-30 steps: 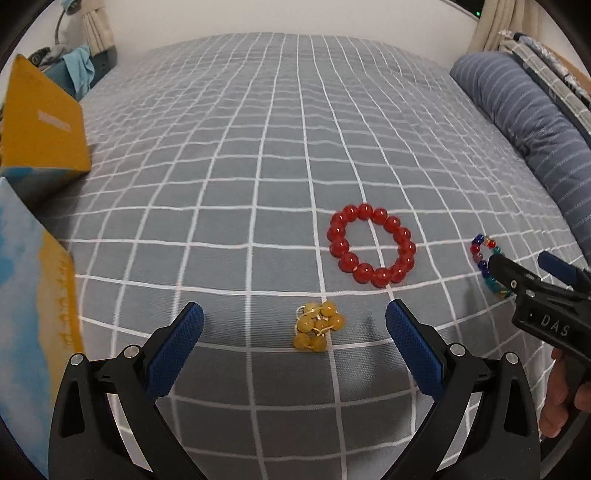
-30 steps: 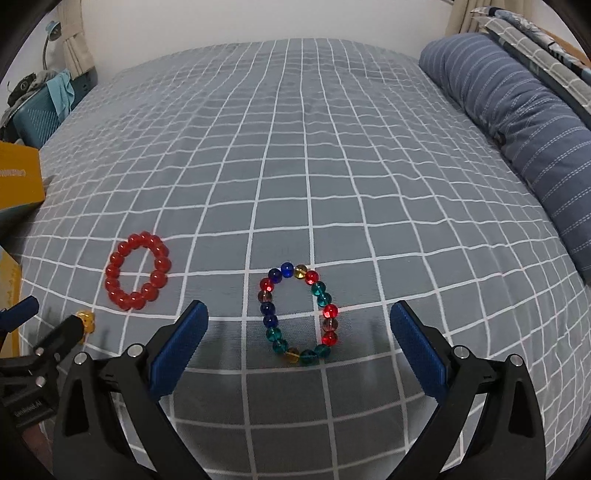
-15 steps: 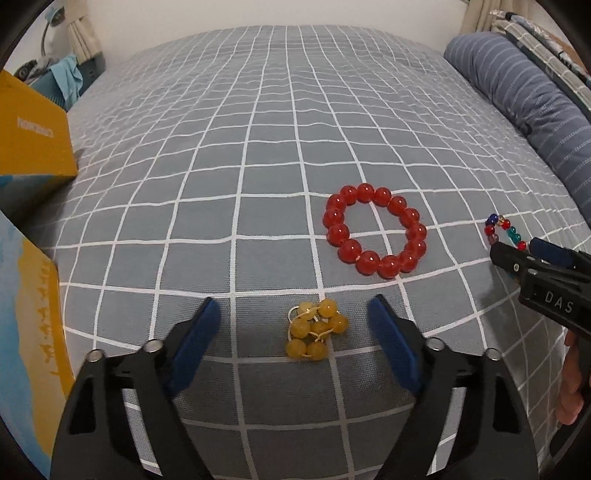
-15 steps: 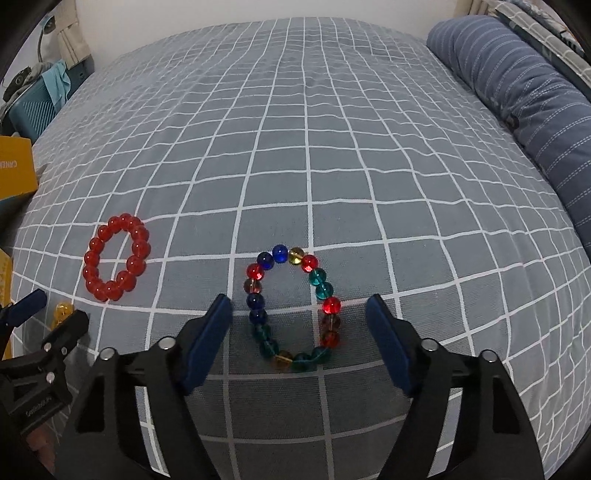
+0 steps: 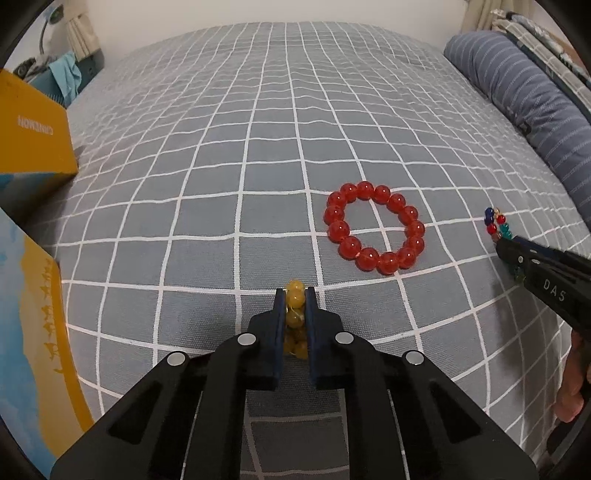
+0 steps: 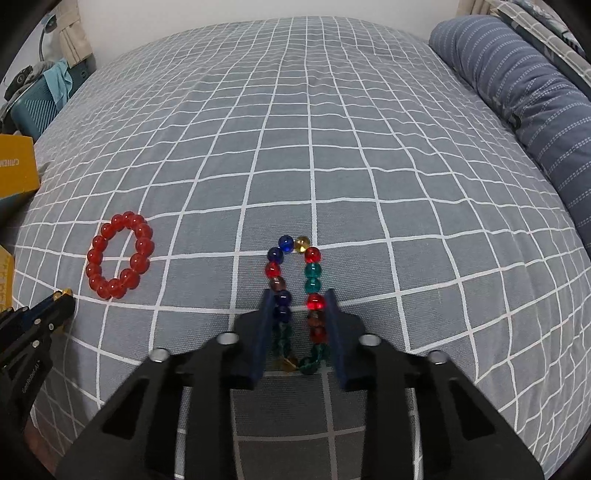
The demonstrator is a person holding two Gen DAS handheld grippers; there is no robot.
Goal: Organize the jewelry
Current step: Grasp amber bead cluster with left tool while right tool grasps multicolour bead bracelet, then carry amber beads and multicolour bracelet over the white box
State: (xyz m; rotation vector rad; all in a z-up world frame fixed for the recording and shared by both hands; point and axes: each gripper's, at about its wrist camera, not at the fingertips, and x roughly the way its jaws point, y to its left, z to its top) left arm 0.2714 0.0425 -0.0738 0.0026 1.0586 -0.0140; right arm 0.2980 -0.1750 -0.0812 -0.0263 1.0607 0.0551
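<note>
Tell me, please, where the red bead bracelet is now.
The red bead bracelet lies flat on the checked bed cover, untouched, between the left gripper and the right gripper.

This is a bedroom in a home. A wide bed [image 5: 258,155] with a grey, white-gridded cover fills the view. A blue striped bolster pillow [image 6: 524,96] lies along its right edge, folded bedding beyond it. Curtains [image 5: 83,33] and a lamp [image 5: 50,18] stand at the far left corner.
</note>
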